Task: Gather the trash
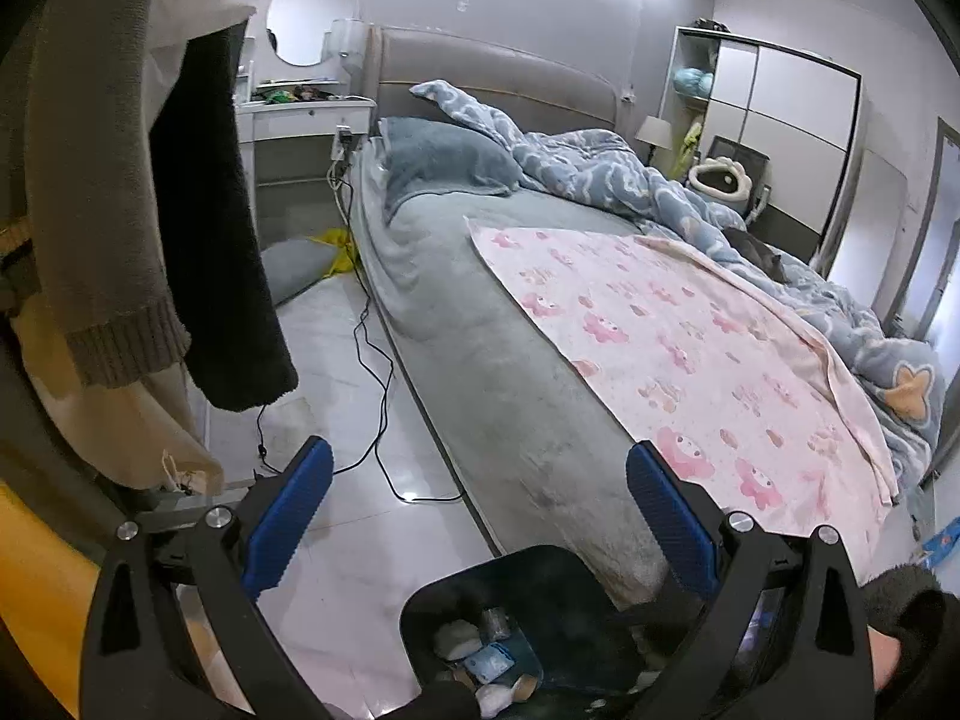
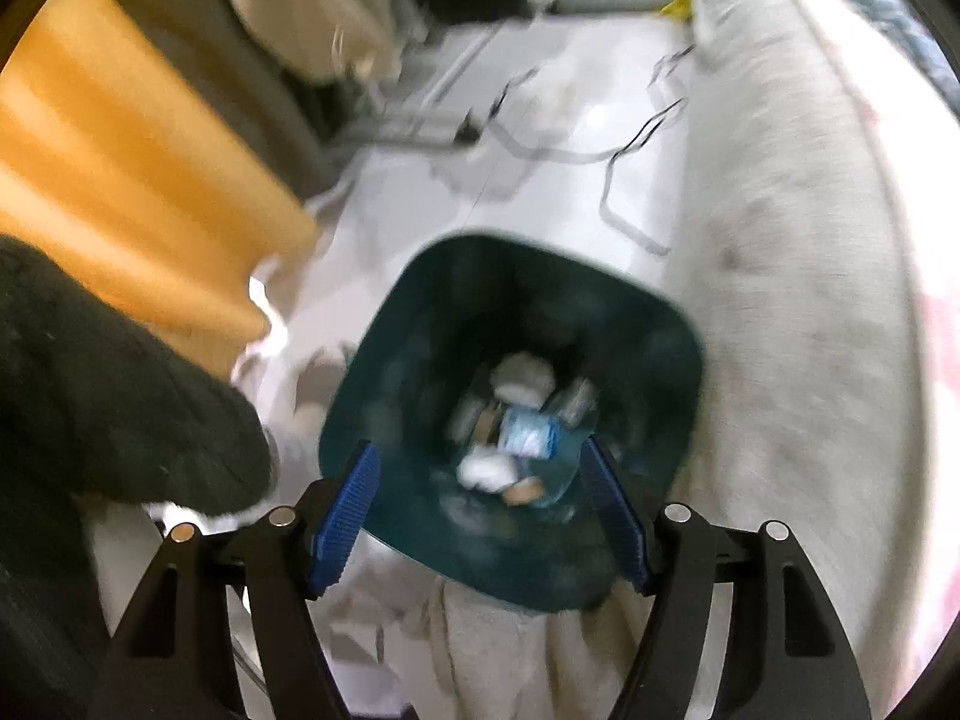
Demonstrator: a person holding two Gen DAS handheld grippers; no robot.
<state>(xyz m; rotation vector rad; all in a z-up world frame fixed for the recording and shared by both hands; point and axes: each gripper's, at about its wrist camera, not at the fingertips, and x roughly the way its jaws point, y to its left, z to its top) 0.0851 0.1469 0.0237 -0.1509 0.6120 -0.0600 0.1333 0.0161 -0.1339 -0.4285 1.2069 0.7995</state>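
While the left wrist view looks across a bedroom, the left gripper (image 1: 480,501) stands spread wide with nothing between its blue pads (image 1: 288,519). Below it a dark trash bin (image 1: 420,618) sits on the pale tiled floor (image 1: 336,360), just beside the long side edge of the bed (image 1: 480,372), and crumpled trash (image 1: 489,660) lies in its bottom: white wads and a light-blue wrapper. A pink patterned blanket (image 1: 690,348) covers the near part of the bed, with a blue duvet (image 1: 630,174) bunched along the far side and a grey-blue pillow (image 1: 444,162) at the headboard end. A black cable (image 1: 378,372) trails over the floor along the bed's edge.

Seen from the right wrist, blurred, the right gripper (image 2: 480,510) hangs above the same trash bin (image 2: 660,348), its jaws parted and empty. The trash (image 2: 522,432) rests at the bin's bottom, apart from the pads (image 2: 348,516). A dark sleeve (image 2: 108,384) fills the left side, with orange fabric (image 2: 120,168) behind it.
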